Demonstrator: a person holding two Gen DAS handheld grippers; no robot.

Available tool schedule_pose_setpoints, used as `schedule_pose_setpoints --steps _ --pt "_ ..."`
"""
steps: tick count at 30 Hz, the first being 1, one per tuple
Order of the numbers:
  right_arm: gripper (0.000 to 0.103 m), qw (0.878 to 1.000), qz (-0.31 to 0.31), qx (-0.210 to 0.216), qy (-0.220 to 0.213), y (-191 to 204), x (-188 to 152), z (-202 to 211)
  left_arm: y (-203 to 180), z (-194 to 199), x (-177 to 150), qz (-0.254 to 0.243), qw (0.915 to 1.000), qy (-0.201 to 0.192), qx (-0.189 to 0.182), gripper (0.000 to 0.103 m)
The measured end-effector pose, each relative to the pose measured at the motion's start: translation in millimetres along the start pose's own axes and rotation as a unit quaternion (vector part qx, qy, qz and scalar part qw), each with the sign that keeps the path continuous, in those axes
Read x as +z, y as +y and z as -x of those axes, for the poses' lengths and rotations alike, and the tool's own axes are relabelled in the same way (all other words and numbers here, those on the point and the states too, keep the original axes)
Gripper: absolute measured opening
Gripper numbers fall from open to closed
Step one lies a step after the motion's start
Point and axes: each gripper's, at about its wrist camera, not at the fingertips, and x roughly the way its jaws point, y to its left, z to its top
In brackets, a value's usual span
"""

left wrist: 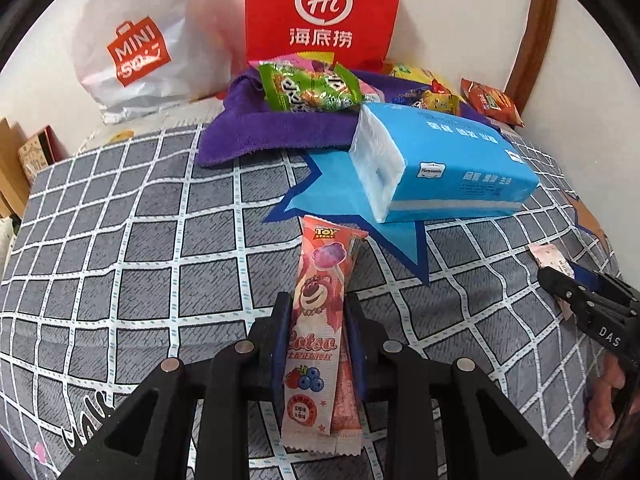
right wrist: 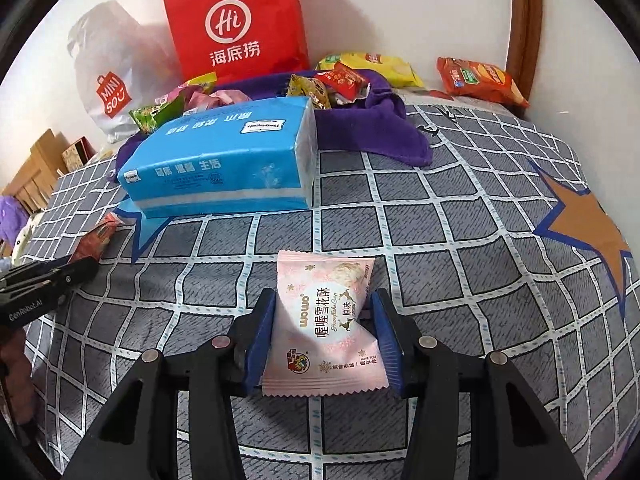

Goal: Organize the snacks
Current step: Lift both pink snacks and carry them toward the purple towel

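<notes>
A grey checked bedsheet with blue and orange stars covers the bed, which meets a white wall; a red paper bag and a white plastic bag stand against it; a blue tissue pack lies mid-bed; behind it a purple cloth holds loose snack packets, perhaps over a basket; the left gripper has its fingers clamped on a long pink bear-print snack; the right gripper pinches a pink snowflake-crisp packet.

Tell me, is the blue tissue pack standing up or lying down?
Lying down. The blue tissue pack rests on a long side on the checked cloth, its top face turned upward.
</notes>
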Motion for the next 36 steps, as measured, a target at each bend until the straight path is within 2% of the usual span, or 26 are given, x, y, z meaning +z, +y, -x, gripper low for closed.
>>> schedule_pose_setpoints --steps 3,7,9,14,16,18,24,27,30,36 --pt "0.05 1.0 0.006 -0.006 0.002 2.7 0.1 -1.1 -0.5 1.0 -2.4 0.001 1.0 -0.005 -0.002 0.026" --pt "0.054 1.0 0.017 -0.011 0.005 6.5 0.4 -3.0 10.8 1.1 -3.1 0.027 0.999 -0.009 -0.035 0.026" --pt "0.063 1.0 0.023 -0.004 0.007 7.5 0.4 -4.0 14.7 0.8 -3.4 0.036 0.9982 -0.01 -0.046 0.026" --pt "0.064 0.999 0.031 -0.007 0.008 10.0 -0.2 -4.4 14.3 -0.6 -2.6 0.032 0.9986 -0.009 -0.042 0.026" --pt "0.061 1.0 0.026 -0.004 0.007 7.9 -0.3 -4.0 12.5 -1.0 -2.4 0.028 0.999 -0.009 -0.035 0.025" --pt "0.048 1.0 0.023 -0.01 0.005 6.6 -0.1 -3.5 11.5 -1.1 -2.4 0.025 0.9992 -0.009 -0.03 0.025" --pt "0.045 1.0 0.015 0.003 0.0 1.4 0.4 -1.1 6.1 1.5 -4.0 0.018 0.9996 -0.002 -0.019 0.023" --pt "0.045 1.0 0.016 0.008 -0.001 1.5 -0.8 3.6 5.6 8.6 -4.6 0.02 0.9994 0.008 -0.026 0.023" --pt "0.045 1.0 0.011 0.006 -0.007 1.7 -0.9 12.9 2.2 19.7 -2.6 0.013 0.9997 0.004 -0.019 0.023" --pt "0.045 0.999 0.006 0.011 -0.033 5.7 7.0 43.9 -9.9 45.0 4.9 0.006 0.9995 -0.009 -0.03 0.023"
